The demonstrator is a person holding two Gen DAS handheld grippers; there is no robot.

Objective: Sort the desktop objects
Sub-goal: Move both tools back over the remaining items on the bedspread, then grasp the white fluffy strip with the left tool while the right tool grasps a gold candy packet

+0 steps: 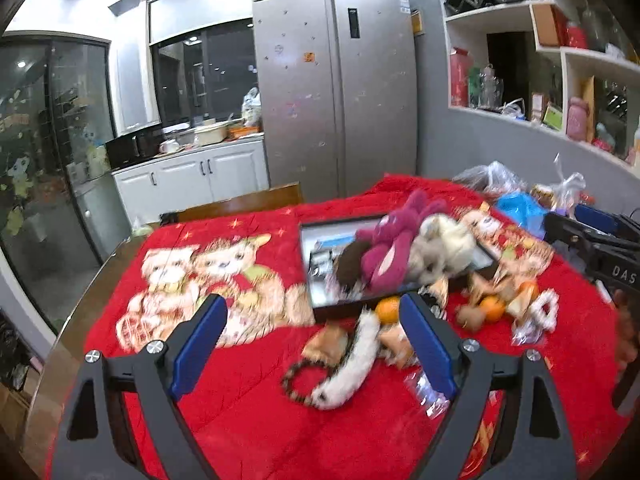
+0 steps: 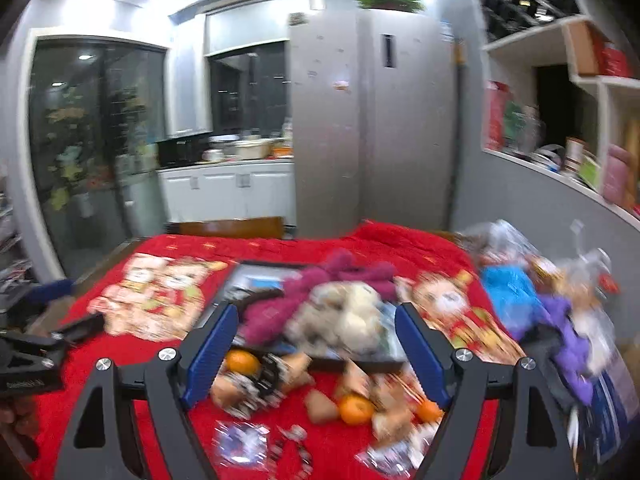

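A black tray [image 1: 306, 248] lies on the red cloth, with a pink plush [image 1: 388, 248] and a cream plush [image 1: 440, 246] piled in it. In front of it lie loose oranges [image 1: 387, 310], a white furry strip [image 1: 352, 364], a bead bracelet [image 1: 294, 384], a white hair claw [image 1: 544, 308] and wrapped snacks. My left gripper [image 1: 313, 300] hovers open over the cloth, nothing between its blue pads. My right gripper [image 2: 317, 311] is open too, above the tray's [image 2: 256, 266] near rim, the pink plush [image 2: 276, 304], cream plush [image 2: 344, 312] and an orange [image 2: 240, 362]. Both views are blurred.
Plastic bags [image 1: 516, 204] and purple and blue items [image 2: 508, 288] crowd the table's right side. A wooden chair back [image 1: 240, 202] stands at the far edge, a fridge [image 1: 340, 100] behind it. The other gripper's black body [image 1: 600, 256] shows at the right edge.
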